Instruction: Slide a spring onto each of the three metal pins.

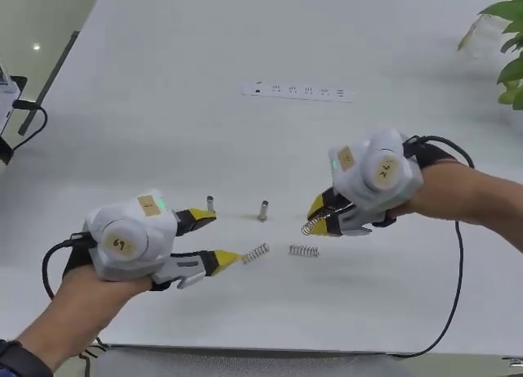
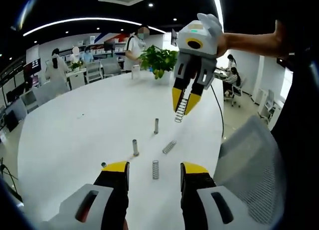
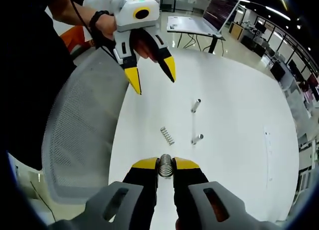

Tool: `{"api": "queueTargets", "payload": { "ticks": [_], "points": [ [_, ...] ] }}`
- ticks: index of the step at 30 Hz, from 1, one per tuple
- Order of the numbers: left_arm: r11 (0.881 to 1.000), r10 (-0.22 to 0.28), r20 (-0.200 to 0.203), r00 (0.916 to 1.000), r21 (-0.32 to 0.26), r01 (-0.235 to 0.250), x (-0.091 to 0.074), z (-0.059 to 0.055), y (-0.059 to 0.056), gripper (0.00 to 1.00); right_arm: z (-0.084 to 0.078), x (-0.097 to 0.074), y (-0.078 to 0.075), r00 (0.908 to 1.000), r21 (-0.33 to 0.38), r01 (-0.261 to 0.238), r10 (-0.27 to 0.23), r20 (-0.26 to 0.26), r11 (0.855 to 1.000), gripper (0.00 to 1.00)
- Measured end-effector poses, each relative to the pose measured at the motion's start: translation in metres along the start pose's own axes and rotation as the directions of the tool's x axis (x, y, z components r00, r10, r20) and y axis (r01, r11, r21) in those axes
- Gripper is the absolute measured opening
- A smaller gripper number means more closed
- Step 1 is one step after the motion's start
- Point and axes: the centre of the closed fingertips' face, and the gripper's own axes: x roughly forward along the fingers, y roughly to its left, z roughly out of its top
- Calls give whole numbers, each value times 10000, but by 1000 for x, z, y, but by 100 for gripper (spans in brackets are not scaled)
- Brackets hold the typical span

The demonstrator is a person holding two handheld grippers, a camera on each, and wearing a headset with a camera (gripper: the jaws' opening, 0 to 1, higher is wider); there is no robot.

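The right gripper (image 1: 320,216) has its jaws pinched narrowly on a spring (image 1: 312,224), held above the white table (image 1: 163,107). The left gripper (image 1: 216,238) gapes wide and holds nothing, its lower tip just beside a loose spring (image 1: 256,253). Two metal pins (image 1: 263,211) stand upright between the grippers.

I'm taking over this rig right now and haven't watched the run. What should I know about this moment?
Left gripper: open, empty, low over the table, next to the first loose spring.
Right gripper: shut on the held spring, raised above the table.
The second loose spring lies flat nearby.
The near pin and the middle pin stand upright and bare. What looks like the third pin sits by the left gripper in its own view.
Done: no pin carries a spring yet.
Left: all three springs.
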Motion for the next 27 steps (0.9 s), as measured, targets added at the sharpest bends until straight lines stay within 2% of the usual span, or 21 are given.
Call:
{"api": "queueTargets", "payload": {
  "ticks": [6,13,22,27],
  "points": [
    [9975,578,20,9983,-417,-577,-15,-10,13,40,1,9,-10,9998,125,116,-114,-168,9999,8],
    [9914,1101,11,9939,-718,-1097,-30,-17,23,45,4,22,-17,9995,56,-40,42,-326,10000,8],
    [9785,1769,34,9842,-1085,-1755,-50,-23,36,50,16,39,-26,9991,2,-256,256,-335,9997,8],
    [9727,1982,20,9802,-1240,-1964,-57,-27,39,54,26,48,-31,9990,-60,-344,342,-287,9994,8]
  ]
}}
